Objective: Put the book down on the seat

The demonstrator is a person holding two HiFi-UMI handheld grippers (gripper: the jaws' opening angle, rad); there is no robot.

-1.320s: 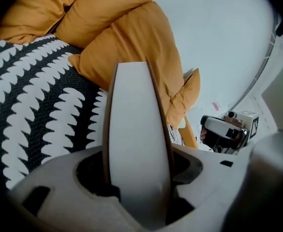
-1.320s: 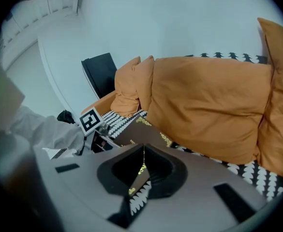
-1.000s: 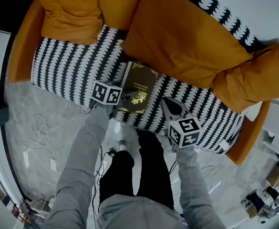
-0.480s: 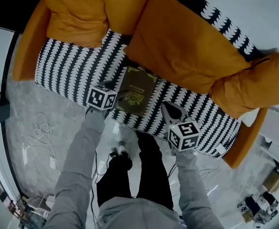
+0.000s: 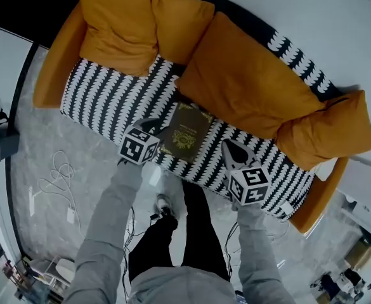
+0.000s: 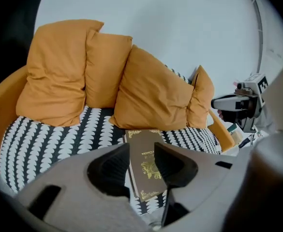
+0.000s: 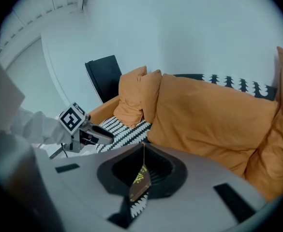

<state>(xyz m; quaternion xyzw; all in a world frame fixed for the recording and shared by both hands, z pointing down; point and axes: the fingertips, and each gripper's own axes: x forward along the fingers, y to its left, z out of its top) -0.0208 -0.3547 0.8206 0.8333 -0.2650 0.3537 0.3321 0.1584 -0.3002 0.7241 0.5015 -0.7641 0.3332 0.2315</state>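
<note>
The dark book (image 5: 186, 132) with gold print lies flat on the black-and-white patterned seat (image 5: 109, 97) of the sofa, near its front edge. My left gripper (image 5: 153, 126) hangs just off the book's left edge, apart from it. Its jaws have just been closing and still stand open, with nothing between them. In the left gripper view the book (image 6: 143, 149) shows through the gap of the left gripper (image 6: 141, 151), lower down on the seat. My right gripper (image 5: 233, 149) is shut and empty, to the right of the book. A slice of the book (image 7: 140, 180) shows below the right gripper (image 7: 142, 151).
Several big orange cushions (image 5: 255, 81) lean on the sofa back behind the book. Orange armrests (image 5: 52, 75) close both ends. On the grey floor lie cables (image 5: 52, 182) and a black box (image 5: 4, 144). The person's legs (image 5: 185, 233) stand at the sofa's front. A black chair (image 7: 105, 76) stands beyond the far armrest.
The book has stayed flat on the seat. My left gripper has drawn back from the book's left edge and risen; the right gripper has lifted a little too.
</note>
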